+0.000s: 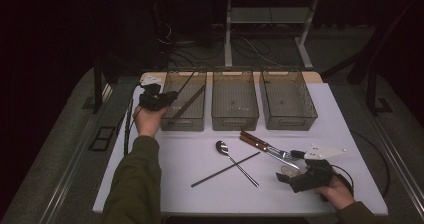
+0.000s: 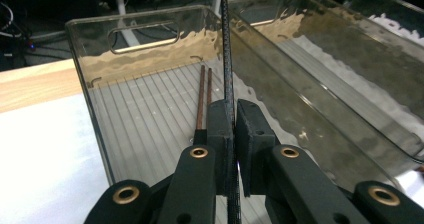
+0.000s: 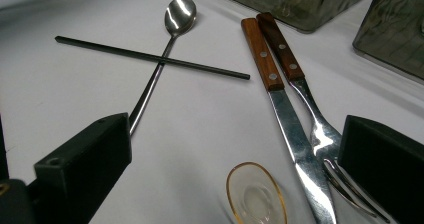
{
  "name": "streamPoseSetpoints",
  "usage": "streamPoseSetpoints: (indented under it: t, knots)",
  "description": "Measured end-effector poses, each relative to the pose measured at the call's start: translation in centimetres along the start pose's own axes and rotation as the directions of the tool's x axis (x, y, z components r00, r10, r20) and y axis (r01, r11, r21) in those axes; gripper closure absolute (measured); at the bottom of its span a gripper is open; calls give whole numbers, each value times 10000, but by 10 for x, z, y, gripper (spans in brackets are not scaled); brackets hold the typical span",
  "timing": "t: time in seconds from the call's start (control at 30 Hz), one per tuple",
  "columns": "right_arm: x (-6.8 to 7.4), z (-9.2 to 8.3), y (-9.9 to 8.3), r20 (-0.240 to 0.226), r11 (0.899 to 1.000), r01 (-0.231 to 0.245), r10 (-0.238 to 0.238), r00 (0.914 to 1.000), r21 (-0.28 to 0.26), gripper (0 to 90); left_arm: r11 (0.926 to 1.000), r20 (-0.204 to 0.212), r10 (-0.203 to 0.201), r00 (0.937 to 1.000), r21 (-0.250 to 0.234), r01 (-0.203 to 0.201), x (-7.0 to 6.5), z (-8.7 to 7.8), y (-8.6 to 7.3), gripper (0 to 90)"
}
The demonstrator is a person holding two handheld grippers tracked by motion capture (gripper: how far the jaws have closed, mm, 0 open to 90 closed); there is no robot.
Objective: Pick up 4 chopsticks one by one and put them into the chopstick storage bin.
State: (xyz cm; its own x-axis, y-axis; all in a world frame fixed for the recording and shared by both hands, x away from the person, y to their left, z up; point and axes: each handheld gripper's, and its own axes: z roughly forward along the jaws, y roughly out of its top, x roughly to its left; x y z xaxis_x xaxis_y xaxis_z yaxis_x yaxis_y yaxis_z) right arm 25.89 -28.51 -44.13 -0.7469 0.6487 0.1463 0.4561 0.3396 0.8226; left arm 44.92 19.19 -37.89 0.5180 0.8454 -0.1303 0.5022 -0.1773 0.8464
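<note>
1. The table under its white cover carries everything you are working with; your two forearms come in from its near edge.
2. Three clear bins stand in a row along the far side: the left bin, the middle bin and the right bin.
3. Your left tongs hang over the near left corner of the left bin. The jaws are clamped tight on a black chopstick, which runs up from between the pads and slants across the bin.
4. Two brown chopsticks lie side by side on the ribbed floor of that same bin, just beyond the pads.
5. Your right tongs rest low at the near right of the table, jaws spread wide with nothing gripped.
6. Between those spread jaws lie the tip of a knife and a fork, both wood-handled and side by side.
7. A spoon lies at the table's middle, with a second black chopstick crossed over its handle.
8. A small clear dish with a gold rim sits just ahead of the right tongs, beside the knife blade.
</note>
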Motion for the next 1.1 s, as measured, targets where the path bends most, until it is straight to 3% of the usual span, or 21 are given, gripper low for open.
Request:
streamPoseSetpoints:
  t: [0.2, 0.37, 0.5, 0.73, 0.8, 0.9, 1.1]
  knots:
    - [0, 0, 0, -25, 10000, 2, -2, 10000, -17, 6, 9987, -65, -229, 9997, 446, 231, 2, 14, -4, 841]
    - [1, 0, 0, -36, 10000, 11, -11, 10000, -23, 6, 9991, -222, -38, 9997, 415, 47, -1, 12, -5, 663]
    - [1, 0, 0, -16, 10000, 34, -34, 10000, -3, 6, 9992, 115, 97, 9999, 383, -101, -8, 7, -7, 538]
    - [1, 1, 0, 8, 10000, 26, -26, 10000, 67, 6, 9975, 637, 598, 9962, 345, -621, -25, -8, -14, 439]
    - [1, 1, 0, 30, 10000, 15, -15, 10000, 76, 6, 9966, 781, 752, 9941, 289, -776, -31, -13, -16, 419]
    - [1, 1, 0, 46, 10000, 20, -20, 10000, 74, 6, 9967, 1315, 801, 9881, 53, -815, -39, -21, -21, 403]
    - [1, 1, 0, 72, 9999, 32, -33, 10000, 105, 6, 9919, 1629, 1235, 9789, 93, -1267, -55, -32, -33, 364]
